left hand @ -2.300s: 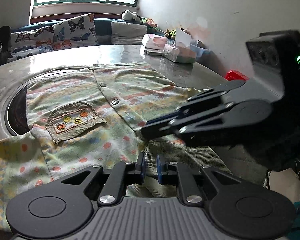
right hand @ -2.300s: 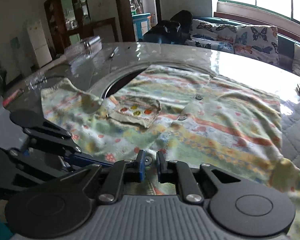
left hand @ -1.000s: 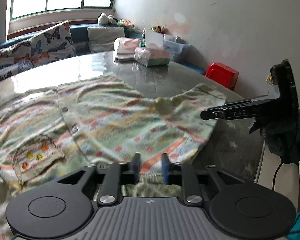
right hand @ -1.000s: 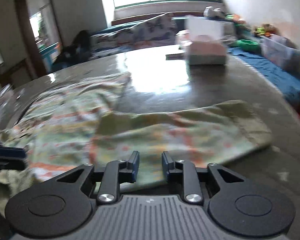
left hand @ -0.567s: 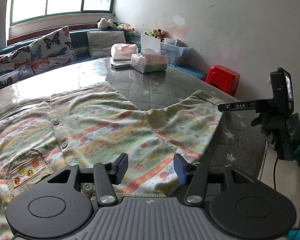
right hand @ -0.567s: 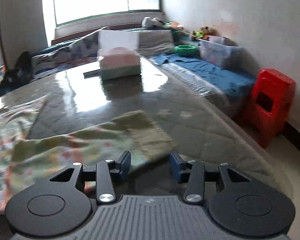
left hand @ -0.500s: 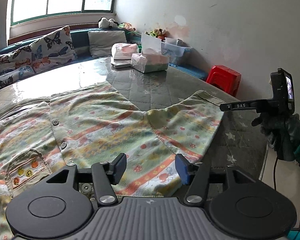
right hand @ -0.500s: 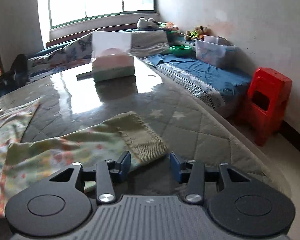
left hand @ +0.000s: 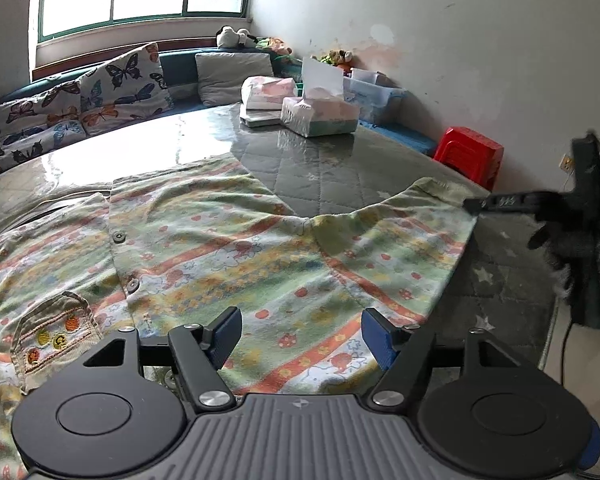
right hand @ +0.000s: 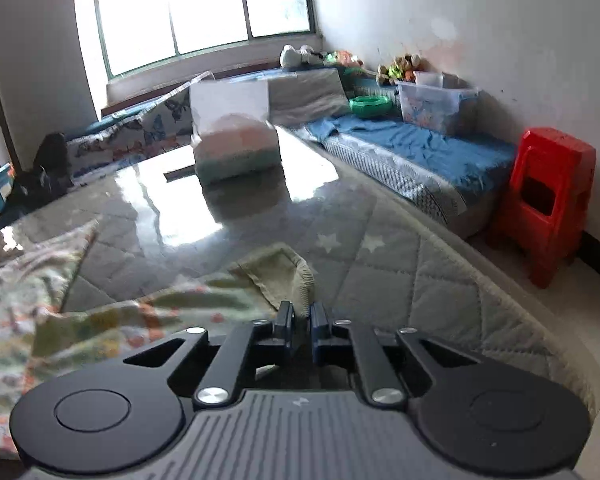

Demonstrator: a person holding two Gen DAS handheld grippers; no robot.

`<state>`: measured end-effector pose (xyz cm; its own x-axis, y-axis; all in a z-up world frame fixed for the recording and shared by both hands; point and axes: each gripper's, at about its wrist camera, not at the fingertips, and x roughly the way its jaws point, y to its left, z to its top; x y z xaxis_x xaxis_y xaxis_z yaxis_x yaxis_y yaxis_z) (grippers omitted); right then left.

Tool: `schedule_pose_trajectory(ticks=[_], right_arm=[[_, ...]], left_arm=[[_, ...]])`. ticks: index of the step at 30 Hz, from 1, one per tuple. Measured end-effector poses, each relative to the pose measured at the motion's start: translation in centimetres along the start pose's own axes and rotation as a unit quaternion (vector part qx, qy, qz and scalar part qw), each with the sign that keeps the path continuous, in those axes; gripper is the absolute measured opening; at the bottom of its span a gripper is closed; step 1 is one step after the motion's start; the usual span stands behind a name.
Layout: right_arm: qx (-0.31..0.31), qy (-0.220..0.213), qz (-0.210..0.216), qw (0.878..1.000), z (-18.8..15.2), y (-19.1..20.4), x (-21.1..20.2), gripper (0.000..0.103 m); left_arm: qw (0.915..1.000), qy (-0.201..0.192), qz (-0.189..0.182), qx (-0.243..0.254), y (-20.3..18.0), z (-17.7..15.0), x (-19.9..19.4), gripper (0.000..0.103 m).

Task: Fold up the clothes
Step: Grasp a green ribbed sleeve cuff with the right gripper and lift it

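A green patterned child's shirt (left hand: 220, 256) with buttons and a corduroy pocket (left hand: 56, 332) lies spread on the round table (left hand: 332, 168). Its sleeve (left hand: 412, 240) reaches right toward the table edge. My left gripper (left hand: 300, 334) is open and empty, hovering over the shirt's lower hem. My right gripper (right hand: 299, 320) is shut on the sleeve cuff (right hand: 280, 272) and lifts it slightly off the table (right hand: 400, 272). In the left wrist view the right gripper (left hand: 480, 204) shows at the sleeve's end.
Tissue packs (left hand: 320, 114) and a flat item stand at the table's far side; one tissue pack shows in the right wrist view (right hand: 236, 148). A red stool (right hand: 548, 196), a blue bench (right hand: 412, 148) and butterfly cushions (left hand: 84, 108) ring the table. The table edge runs close on the right.
My right gripper has closed on the sleeve cuff, which was lying flat between its open fingers. My left gripper has opened wider and stays over the hem.
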<state>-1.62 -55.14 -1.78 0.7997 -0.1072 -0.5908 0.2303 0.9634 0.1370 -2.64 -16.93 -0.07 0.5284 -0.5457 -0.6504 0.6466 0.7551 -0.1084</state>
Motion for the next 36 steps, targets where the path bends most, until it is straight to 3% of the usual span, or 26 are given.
schedule_pose_trajectory(ticks=[15,21,28,36], right_arm=[[-0.031,-0.08,0.084,0.993,5.4,4.3,-5.8,0.007],[-0.06,-0.097,0.141,0.983,7.1,8.0,-8.4,0.006],[-0.141,-0.09,0.228,0.959,7.6,16.0,-10.5,0.006],[-0.238,-0.039,0.312,0.919,4.0,26.6,-9.9,0.006]], left_arm=[[0.9983,0.025,0.007,0.053,-3.3,-0.4,2.9,0.069],[0.9995,0.0,0.007,0.032,-2.3,-0.6,0.9,0.069],[0.996,-0.056,0.059,-0.035,2.9,-1.8,-5.1,0.069],[0.9788,-0.086,0.146,-0.115,9.1,-5.5,-11.0,0.07]])
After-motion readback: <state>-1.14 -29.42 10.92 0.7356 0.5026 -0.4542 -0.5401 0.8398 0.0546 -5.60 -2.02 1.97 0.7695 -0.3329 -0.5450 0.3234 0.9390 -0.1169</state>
